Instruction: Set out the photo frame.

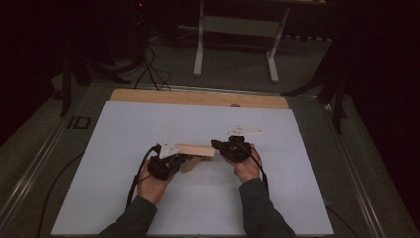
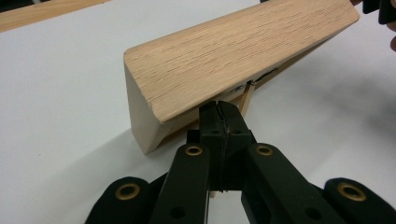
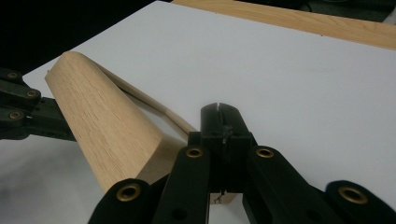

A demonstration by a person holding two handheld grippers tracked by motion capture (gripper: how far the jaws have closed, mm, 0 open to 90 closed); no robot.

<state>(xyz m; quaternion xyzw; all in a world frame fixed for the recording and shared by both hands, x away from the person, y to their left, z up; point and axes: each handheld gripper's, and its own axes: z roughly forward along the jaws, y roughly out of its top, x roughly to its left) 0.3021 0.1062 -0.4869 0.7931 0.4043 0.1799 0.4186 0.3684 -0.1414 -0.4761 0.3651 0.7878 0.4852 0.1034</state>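
Surface: white sheet [image 1: 148, 198] covering a wooden table [image 1: 198, 97]; a bare strip of the wood shows along the far edge, at 12 o'clock in the high view.

Work piece: wooden block [image 1: 195, 149], pale oak grain, wedge-like with one rounded edge. It sits near the middle of the sheet, long axis running from 9 to 3 o'clock in the high view, between the two grippers.

Thin part: a slim wooden strip [image 3: 154, 105] runs along the underside of the block; in the right gripper view it curves from the block's far end toward the jaws.

Left gripper [image 1: 182, 159]: at the 9 o'clock end of the block, slightly toward 7 o'clock. In the left gripper view [image 2: 219, 109] the jaws are pressed fully together, tips tucked under the block's lower edge beside a thin strip. Whether anything is pinched between the pads cannot be told.

Right gripper [image 1: 216, 145]: at the 3 o'clock end of the block. In the right gripper view [image 3: 219, 109] the jaws are closed tight, pads meeting; the block's near end lies at 8 o'clock of the tips, just beside them. A grip on the strip cannot be confirmed.

Block attitude: tilted, one long face up and slanted; near end close to the sheet in the right gripper view.

Hands: both forearms in dark sleeves [image 1: 257, 208] enter from 6 o'clock.

Background: white frame stand [image 1: 237, 29] on the floor at 12 o'clock, well apart from the table.
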